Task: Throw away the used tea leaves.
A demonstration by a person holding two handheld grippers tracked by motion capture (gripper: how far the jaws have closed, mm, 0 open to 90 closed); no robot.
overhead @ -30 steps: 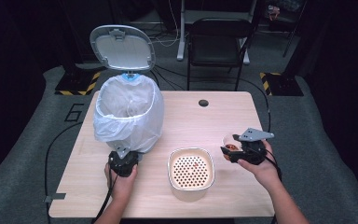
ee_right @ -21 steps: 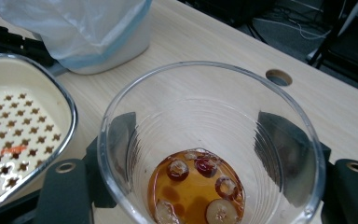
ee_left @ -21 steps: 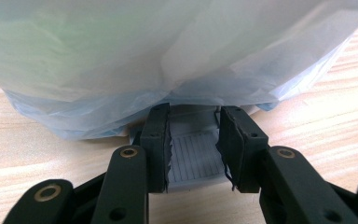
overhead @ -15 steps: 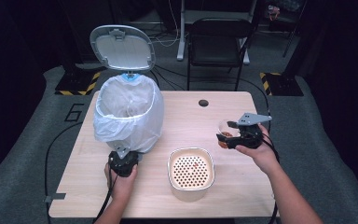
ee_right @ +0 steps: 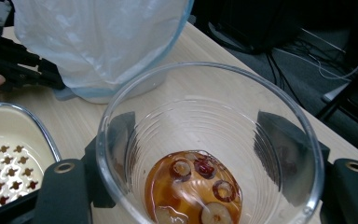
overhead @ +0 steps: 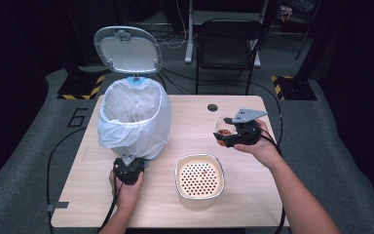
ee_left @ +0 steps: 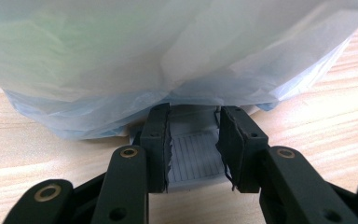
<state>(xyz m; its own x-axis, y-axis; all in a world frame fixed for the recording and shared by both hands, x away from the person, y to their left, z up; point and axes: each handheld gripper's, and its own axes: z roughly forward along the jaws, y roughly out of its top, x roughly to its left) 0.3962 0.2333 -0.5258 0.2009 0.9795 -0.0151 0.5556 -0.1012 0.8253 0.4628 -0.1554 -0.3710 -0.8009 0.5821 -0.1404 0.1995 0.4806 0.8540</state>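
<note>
At the left of the wooden bench (overhead: 253,195), a pedal bin (overhead: 134,122) lined with a pale plastic bag (ee_left: 177,51) stands with its grey lid (overhead: 126,48) swung upright. The left tongs (overhead: 129,168), gripped in the person's left hand (overhead: 126,187), lie low at the bin's near foot; in the left gripper view their two black jaws are clamped on either side of the bin's ribbed grey pedal (ee_left: 193,158), which pokes out from under the hanging bag. Right of the bin, near the bench's front edge, sits a cream, round-cornered strainer tray (overhead: 199,176) with a perforated insert, apart from both hands. Farther right, the right tongs (overhead: 231,134), held in the right hand (overhead: 260,146), are raised above the bench and pinch a clear plastic cup (ee_right: 205,149), one jaw pressed against each side of its wall. The right gripper view looks down into the cup: a shallow pool of amber liquid (ee_right: 168,191) lies at the bottom with several sliced, ring-shaped pieces of reddish fruit (ee_right: 205,169) floating in it. Beyond the cup's rim in that view are the bagged bin and, at the far left, the other tongs. A black folding chair (overhead: 229,44) stands on the floor behind the bench.
</note>
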